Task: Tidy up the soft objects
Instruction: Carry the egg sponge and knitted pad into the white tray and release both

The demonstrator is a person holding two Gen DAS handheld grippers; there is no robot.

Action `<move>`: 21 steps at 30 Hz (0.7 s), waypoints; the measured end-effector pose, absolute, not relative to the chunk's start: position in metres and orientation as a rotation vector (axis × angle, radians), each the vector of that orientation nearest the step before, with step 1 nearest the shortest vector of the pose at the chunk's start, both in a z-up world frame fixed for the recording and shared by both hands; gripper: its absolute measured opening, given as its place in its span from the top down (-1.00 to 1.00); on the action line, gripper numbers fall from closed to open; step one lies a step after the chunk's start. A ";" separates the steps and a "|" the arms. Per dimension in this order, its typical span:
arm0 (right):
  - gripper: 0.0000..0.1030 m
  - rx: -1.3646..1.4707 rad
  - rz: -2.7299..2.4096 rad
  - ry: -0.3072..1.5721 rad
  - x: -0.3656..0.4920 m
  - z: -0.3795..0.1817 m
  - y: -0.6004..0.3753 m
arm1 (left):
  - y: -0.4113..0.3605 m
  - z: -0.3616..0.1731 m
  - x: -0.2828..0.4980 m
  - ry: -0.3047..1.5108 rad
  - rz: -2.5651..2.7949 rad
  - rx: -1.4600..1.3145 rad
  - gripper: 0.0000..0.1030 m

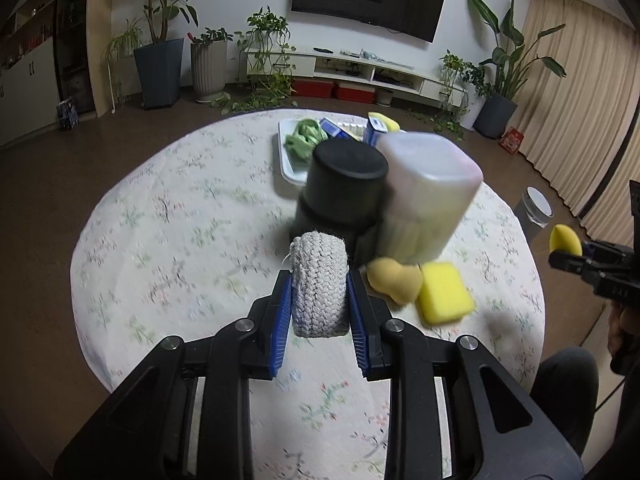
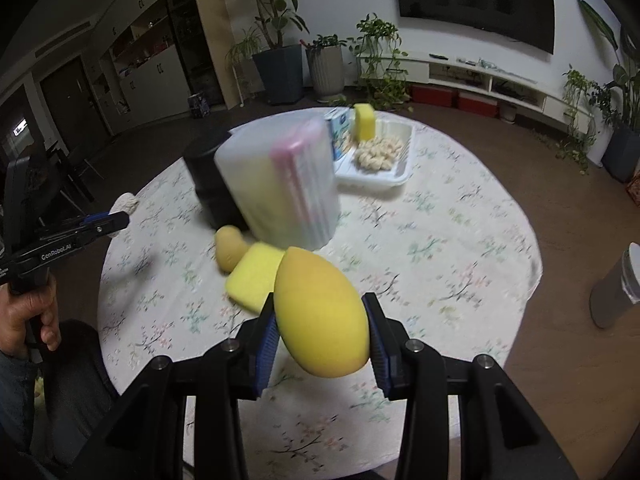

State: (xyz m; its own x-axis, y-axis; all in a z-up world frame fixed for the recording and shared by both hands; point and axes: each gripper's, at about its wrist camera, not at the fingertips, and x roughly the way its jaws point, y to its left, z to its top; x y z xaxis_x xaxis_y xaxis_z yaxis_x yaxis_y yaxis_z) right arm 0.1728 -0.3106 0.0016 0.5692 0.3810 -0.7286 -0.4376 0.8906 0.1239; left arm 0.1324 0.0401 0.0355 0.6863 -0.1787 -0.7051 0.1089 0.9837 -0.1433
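Two grips, my end: L gripper (image 1: 320,300) clamps rope bundle (image 1: 319,286); R gripper (image 2: 322,328) clamps yellow sponge egg (image 2: 320,312). Green cloth (image 1: 304,140) only in L view; tray (image 2: 400,172) contents blurred.

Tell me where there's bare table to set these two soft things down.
Bare cloth lies left of the black canister, out to the table edge, and right of the white tray. It's crowded around the translucent container, where a yellow sponge and tan sponge lie.
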 end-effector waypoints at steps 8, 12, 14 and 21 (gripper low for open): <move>0.17 -0.101 0.408 0.780 0.213 0.034 -0.331 | 0.070 0.059 0.176 0.777 -0.144 -0.101 0.52; 0.17 -0.111 0.373 0.759 0.240 0.050 -0.343 | 0.084 0.081 0.207 0.762 -0.135 -0.072 0.52; 0.17 -0.121 0.357 0.754 0.259 0.059 -0.349 | 0.085 0.094 0.226 0.757 -0.130 -0.025 0.52; 0.17 -0.197 0.328 0.770 0.336 0.091 -0.352 | 0.072 0.121 0.300 0.778 -0.183 0.101 0.52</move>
